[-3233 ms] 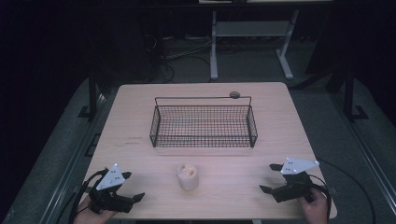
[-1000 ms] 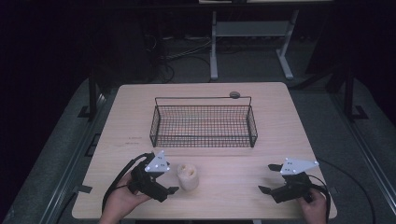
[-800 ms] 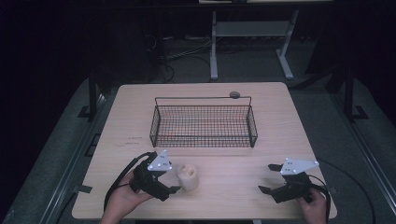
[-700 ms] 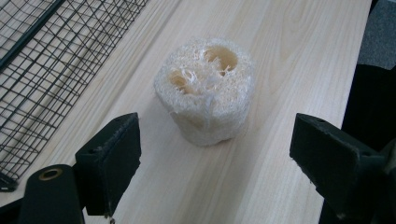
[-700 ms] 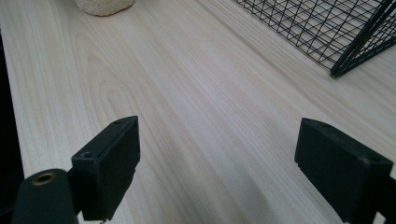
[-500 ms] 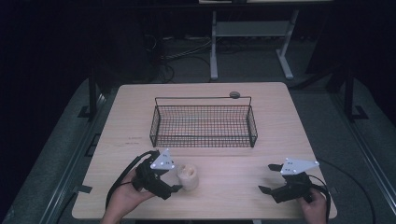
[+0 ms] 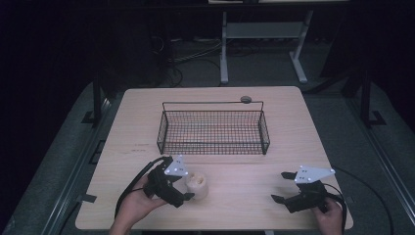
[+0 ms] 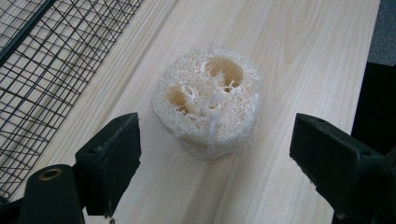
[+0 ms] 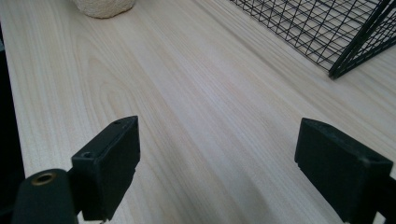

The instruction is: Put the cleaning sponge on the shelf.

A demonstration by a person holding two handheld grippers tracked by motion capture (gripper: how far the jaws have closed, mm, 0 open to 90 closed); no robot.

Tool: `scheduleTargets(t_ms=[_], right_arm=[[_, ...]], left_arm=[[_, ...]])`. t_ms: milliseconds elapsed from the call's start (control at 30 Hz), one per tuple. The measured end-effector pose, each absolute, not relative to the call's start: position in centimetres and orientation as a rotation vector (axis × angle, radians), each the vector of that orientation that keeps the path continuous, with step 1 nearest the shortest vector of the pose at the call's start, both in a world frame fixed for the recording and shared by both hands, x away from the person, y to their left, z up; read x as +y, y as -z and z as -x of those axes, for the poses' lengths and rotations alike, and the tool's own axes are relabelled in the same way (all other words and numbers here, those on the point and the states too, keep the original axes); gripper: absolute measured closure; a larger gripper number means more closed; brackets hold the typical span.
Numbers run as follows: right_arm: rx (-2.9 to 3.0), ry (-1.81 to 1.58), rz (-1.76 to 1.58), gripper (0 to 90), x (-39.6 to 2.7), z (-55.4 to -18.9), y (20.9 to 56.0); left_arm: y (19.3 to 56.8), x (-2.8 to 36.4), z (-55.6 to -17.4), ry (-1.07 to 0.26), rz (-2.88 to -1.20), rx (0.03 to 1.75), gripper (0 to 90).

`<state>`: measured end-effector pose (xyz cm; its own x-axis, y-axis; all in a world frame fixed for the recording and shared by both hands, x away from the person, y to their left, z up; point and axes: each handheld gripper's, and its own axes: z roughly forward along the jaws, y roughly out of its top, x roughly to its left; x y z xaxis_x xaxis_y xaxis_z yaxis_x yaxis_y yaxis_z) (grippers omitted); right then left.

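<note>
1. The left gripper (image 8: pixel 215 154) has its jaws wide apart around the loofah piece (image 8: pixel 208 100), which stands on the table (image 7: pixel 244 191) in front of the wire basket (image 7: pixel 213 128); push further before closing
2. The left gripper view reveals the loofah's two holes; the right gripper (image 7: pixel 283 188) rests apart, also spread

High camera above my side looks forward and down over the whole table (image 7: pixel 293 122). My left tongs' camera sits close, low, facing a loofah (image 8: pixel 208 100), basket (image 8: pixel 42 60) at 10 o'clock. My right tongs' camera skims the table, sharing that loofah (image 9: pixel 103 7) at 11 o'clock and basket (image 9: pixel 322 28) at 1.
</note>
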<state>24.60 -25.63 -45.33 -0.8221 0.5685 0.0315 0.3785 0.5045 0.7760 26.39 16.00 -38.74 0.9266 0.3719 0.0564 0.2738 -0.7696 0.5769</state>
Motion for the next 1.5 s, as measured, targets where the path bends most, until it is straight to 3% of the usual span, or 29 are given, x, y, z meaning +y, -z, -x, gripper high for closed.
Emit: scheduleTargets(t_ms=[1500], right_arm=[[2.522,-1.220,-0.797,13.6,-25.4,-24.5,45.3]], left_arm=[[40.3,13.6,-28.0,-0.182,-2.575,0.453,15.8]])
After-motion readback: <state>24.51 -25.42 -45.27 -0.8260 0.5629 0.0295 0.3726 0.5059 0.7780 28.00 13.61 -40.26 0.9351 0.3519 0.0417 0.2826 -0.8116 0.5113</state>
